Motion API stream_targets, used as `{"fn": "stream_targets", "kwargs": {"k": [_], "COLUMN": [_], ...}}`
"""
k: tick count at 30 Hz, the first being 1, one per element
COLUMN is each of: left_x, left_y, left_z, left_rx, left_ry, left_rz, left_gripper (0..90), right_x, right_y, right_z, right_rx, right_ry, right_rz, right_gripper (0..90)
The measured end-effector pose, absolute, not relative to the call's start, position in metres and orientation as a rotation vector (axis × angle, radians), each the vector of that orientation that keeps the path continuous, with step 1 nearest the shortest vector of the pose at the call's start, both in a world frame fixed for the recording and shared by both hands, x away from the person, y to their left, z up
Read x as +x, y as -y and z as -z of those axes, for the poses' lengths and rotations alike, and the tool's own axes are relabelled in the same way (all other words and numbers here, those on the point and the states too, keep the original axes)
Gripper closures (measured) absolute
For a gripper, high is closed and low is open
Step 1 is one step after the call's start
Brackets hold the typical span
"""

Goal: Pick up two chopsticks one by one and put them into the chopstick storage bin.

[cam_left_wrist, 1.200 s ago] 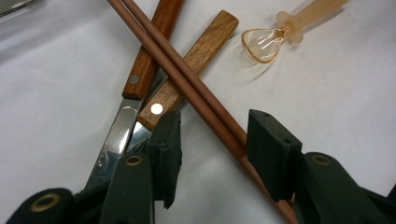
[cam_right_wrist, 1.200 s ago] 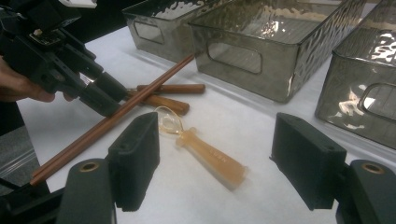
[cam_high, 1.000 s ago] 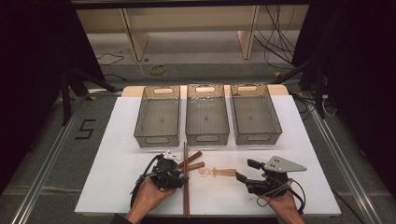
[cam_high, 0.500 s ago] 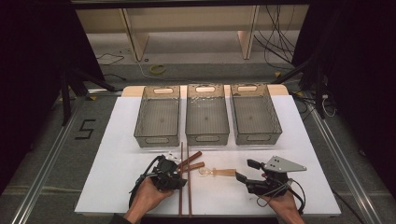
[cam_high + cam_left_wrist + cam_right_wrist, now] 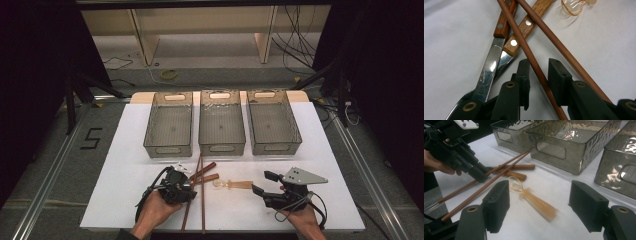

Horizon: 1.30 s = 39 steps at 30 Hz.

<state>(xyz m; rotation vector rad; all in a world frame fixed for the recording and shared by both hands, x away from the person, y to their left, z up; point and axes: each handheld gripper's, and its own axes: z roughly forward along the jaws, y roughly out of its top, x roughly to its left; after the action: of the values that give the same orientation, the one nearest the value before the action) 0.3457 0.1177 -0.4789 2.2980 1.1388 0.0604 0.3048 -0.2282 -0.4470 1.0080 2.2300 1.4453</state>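
Left tool closing on a chopstick

The left tool [image 5: 537, 75] straddles one chopstick [image 5: 524, 45], whose long axis runs near-to-far on the table [image 5: 125, 170]. Its jaws have just been closing, gaps remain either side. Right tool [image 5: 539, 205] wide open, empty, nearer the amber spoon [image 5: 536, 202].

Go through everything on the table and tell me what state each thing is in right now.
Left gripper: jaws astride one chopstick, just been closing, gaps remain.
Right gripper: open, holding nothing.
Second chopstick: lying free, crossing the first.
Two knives: flat, under the chopsticks.
Amber spoon: lying untouched.
Three bins: upright, empty.
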Motion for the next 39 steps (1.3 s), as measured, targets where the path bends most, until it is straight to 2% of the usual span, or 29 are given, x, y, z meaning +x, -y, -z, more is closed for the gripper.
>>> {"fn": "stream_targets", "kwargs": {"k": [14, 26, 39], "left_x": [0.348, 0.347, 0.345], "left_y": [-0.121, -0.123, -0.132], "left_z": [0.48, 0.478, 0.458], "left_rx": [2.292, 2.28, 2.239], "left_ry": [-1.159, -1.145, -1.068], "left_rz": [-0.081, -0.099, -0.129], "left_gripper": [82.0, 83.7, 83.9], "right_x": [0.305, 0.305, 0.305], "right_y": [0.227, 0.228, 0.229], "right_z": [0.448, 0.448, 0.447], "right_rx": [1.002, 1.003, 1.009], "right_ry": [-2.238, -2.24, -2.234], "right_rz": [-1.445, -1.455, -1.463], "right_gripper": [33.4, 33.4, 33.4]}}
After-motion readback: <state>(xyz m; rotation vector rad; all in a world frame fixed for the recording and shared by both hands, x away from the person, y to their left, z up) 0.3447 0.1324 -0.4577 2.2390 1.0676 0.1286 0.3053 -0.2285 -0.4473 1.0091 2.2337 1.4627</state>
